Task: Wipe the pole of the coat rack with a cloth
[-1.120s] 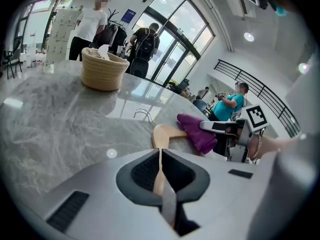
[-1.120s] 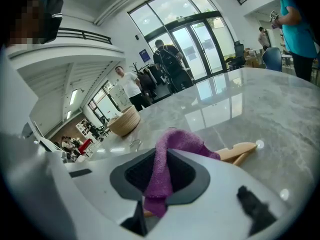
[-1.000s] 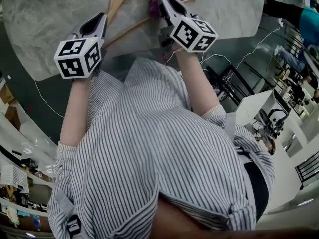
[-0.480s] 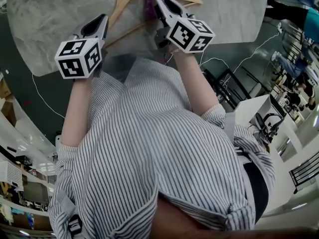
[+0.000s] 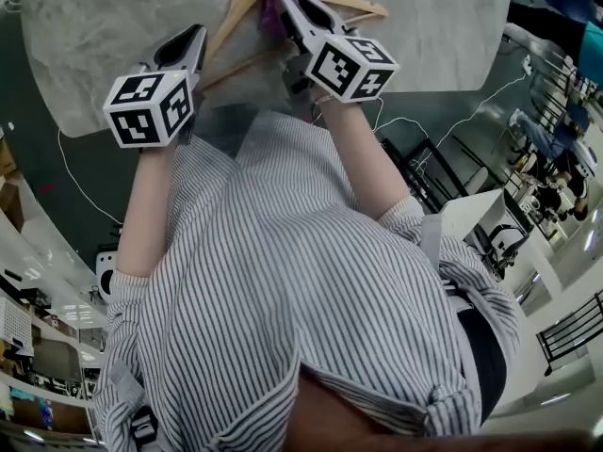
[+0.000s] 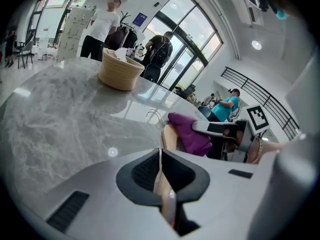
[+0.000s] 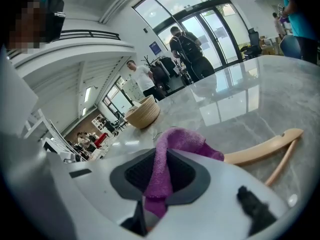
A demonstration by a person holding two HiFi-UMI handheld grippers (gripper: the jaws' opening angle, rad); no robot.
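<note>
Underneath, pale marble table [image 5: 89, 55]; beyond, tall glazed doors [image 7: 212, 31].

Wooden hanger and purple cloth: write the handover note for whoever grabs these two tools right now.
Left tool: shut on one arm of the wooden hanger, which is over the marble table.
Right tool: shut on the purple cloth, which rests on the hanger near its hook.
Done: both grips set, cloth on the wood. How much has been wiped cannot be told.
Left: run the cloth along the hanger's arms. No coat rack pole is in view.
</note>
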